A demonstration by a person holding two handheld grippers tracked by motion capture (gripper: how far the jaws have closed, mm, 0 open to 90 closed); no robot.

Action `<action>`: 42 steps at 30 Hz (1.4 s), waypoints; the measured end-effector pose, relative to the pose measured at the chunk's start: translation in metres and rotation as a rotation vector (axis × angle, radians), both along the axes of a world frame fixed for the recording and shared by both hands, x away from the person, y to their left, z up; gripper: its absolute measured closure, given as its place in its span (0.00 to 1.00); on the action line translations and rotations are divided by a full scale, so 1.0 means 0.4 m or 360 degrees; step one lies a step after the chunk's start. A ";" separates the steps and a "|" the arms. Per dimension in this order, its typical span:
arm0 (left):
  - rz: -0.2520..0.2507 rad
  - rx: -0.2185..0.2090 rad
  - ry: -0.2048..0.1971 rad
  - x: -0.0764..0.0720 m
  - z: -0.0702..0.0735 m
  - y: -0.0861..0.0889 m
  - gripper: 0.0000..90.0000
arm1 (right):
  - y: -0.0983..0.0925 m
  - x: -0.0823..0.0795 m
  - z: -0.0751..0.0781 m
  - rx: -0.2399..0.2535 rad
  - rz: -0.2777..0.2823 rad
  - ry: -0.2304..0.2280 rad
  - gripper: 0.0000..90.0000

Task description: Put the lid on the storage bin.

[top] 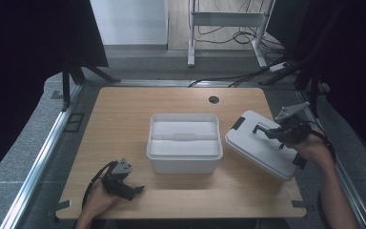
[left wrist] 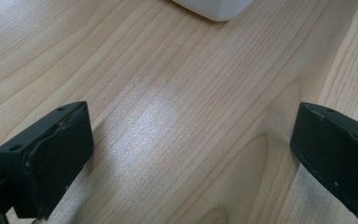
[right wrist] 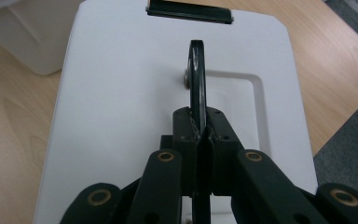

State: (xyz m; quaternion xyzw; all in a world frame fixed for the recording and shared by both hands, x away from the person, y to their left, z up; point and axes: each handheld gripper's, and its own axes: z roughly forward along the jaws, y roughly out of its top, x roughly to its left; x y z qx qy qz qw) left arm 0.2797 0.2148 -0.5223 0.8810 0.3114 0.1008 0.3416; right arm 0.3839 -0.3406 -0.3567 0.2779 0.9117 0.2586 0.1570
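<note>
Workstation surroundings: wooden table (top: pixel 124 124) on grey carpeted floor (top: pixel 24 143).
Table has a cable grommet hole (top: pixel 213 99) near its far edge. Dark curtains (top: pixel 24 43) flank left and right. A white metal frame (top: pixel 228 21) with loose cables (top: pixel 238 36) stands beyond on the far floor.

Light wooden table (top: pixel 124 124), open white box (top: pixel 184 143) standing at its centre

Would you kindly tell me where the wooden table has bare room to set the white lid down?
The widest bare patch of the light wooden table lies left of the open white plastic box. A strip behind the box, near the black cable hole, is free too. The right side is crowded: the white rectangular lid, held in the right tongs.
</note>
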 end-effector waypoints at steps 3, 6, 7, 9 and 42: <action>0.0000 -0.0001 0.0001 0.000 0.000 0.000 0.00 | 0.005 -0.007 0.031 0.0015 0.0039 -0.0005 0.93; 0.0001 -0.0001 0.0002 0.000 0.000 0.000 0.00 | 0.011 -0.010 0.063 0.0034 0.0082 -0.0019 0.94; 0.0002 -0.0001 0.0002 0.000 0.000 0.000 0.00 | 0.013 -0.011 0.071 0.0037 0.0088 -0.0022 0.94; 0.0000 -0.0001 0.0002 0.000 0.000 0.000 0.00 | 0.017 -0.012 0.098 0.0040 0.0113 -0.0038 0.94; 0.0004 -0.0003 -0.0001 0.000 0.000 0.000 0.00 | 0.492 0.055 0.149 0.0117 0.0950 -0.0064 0.94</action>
